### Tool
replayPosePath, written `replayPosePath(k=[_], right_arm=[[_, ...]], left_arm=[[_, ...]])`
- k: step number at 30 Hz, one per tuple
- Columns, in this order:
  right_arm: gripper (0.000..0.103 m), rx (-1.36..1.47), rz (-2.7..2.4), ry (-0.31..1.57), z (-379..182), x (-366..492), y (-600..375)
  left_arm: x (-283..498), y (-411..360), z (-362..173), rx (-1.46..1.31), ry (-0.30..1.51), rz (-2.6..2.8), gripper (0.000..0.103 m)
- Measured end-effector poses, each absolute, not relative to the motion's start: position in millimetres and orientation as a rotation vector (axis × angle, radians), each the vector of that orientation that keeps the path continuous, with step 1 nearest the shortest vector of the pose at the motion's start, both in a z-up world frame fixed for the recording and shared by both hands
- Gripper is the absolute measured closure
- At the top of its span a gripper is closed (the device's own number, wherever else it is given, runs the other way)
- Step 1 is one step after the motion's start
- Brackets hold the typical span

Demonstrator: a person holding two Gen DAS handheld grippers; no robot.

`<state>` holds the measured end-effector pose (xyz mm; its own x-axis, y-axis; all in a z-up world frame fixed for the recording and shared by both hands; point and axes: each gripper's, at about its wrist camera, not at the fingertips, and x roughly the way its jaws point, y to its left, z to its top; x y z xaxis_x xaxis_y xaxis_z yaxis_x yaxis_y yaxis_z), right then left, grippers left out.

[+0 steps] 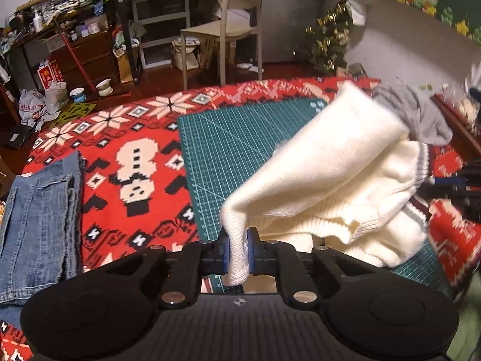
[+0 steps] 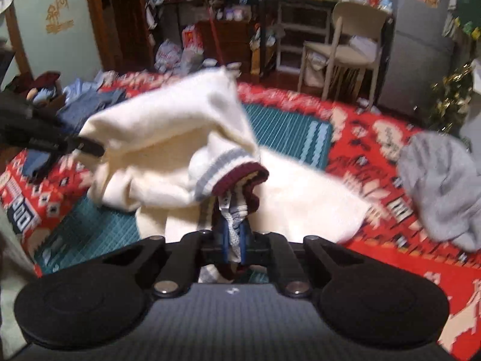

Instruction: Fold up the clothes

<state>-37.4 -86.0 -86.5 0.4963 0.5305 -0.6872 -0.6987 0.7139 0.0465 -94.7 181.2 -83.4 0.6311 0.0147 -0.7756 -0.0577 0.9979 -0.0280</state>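
currently, label by label:
left gripper (image 1: 239,248): pinched tight on a plain cream edge of the knit sweater (image 1: 336,168), cloth bunched between the blue pads (image 1: 226,249) and hanging out below them.
right gripper (image 2: 234,242): clamped on the ribbed trim (image 2: 228,171), maroon band with pale blue-grey stripes; likely a collar or hem, hard to tell which.
sweater position: lifted in part above the green cutting mat (image 1: 228,147), the rest draped and sagging onto it; blurred, so probably in motion.
step in hand, as a judgement: carrying or spreading the sweater between two held points, either to lay it flat or to bring one part over another; not settled by these views.
doing it well: keep both pinches firm, hold the two grips level, draw them apart enough to take slack out of the span, lower so the sagging middle lands on the mat without a crease trapped under it.
risk: soft knit stretches and slips; a hard tug could distort the ribbing.
material: thick cream knit, fine loops, floppy, heavy drape.
mat: flat, stiff, gridded with pale lines.
blanket (image 1: 135,138): red, with white snowflake and snowman pattern, beneath the mat.
denim (image 1: 39,207): blue jeans, folded flat at the left edge of the blanket.
grey garment (image 2: 442,186): soft, crumpled heap, well apart to the right of the sweater.
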Motion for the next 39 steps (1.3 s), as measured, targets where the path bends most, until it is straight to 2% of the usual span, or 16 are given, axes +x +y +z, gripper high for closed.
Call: replayPosePath(k=[10, 16, 19, 22, 24, 27, 31, 36, 39], right_arm=[[0.097, -0.153, 0.668, 0.568, -14.2, -15.2, -106.7], [0.097, -0.158, 0.668, 0.568, -15.6, 6.9, -85.4], [0.095, -0.157, 0.681, 0.610, -29.3, 17.4, -71.6], [0.086, -0.144, 0.672, 0.638, -40.5, 24.2, -66.1], [0.074, -0.120, 0.657, 0.646, -43.0, 26.5, -70.9], [0.067, -0.063, 0.645, 0.668, -43.9, 27.8, -90.3], [0.064, -0.028, 0.644, 0.709, -47.4, 22.4, -109.0], [0.064, -0.009, 0.665, 0.784, -59.8, 15.2, -116.5], [0.063, -0.002, 0.679, 0.832, -70.2, 10.3, -117.2]], left_arm=[[-112.1, 209.6, -38.6, -0.186, 0.817, 0.081, 0.093], [-97.3, 212.2, -63.0, -0.164, 0.887, 0.127, 0.093], [-93.4, 209.5, -77.9, -0.132, 0.921, 0.126, 0.089], [-93.9, 211.0, -83.9, -0.127, 0.924, 0.124, 0.084], [-96.9, 212.6, -81.9, -0.129, 0.905, 0.116, 0.081], [-103.4, 212.7, -73.1, -0.116, 0.857, 0.094, 0.078], [-112.8, 204.7, -60.1, -0.076, 0.808, 0.054, 0.073], [-123.1, 184.1, -52.5, -0.049, 0.785, -0.041, 0.073], [-117.8, 164.6, -59.5, 0.002, 0.786, -0.087, 0.067]])
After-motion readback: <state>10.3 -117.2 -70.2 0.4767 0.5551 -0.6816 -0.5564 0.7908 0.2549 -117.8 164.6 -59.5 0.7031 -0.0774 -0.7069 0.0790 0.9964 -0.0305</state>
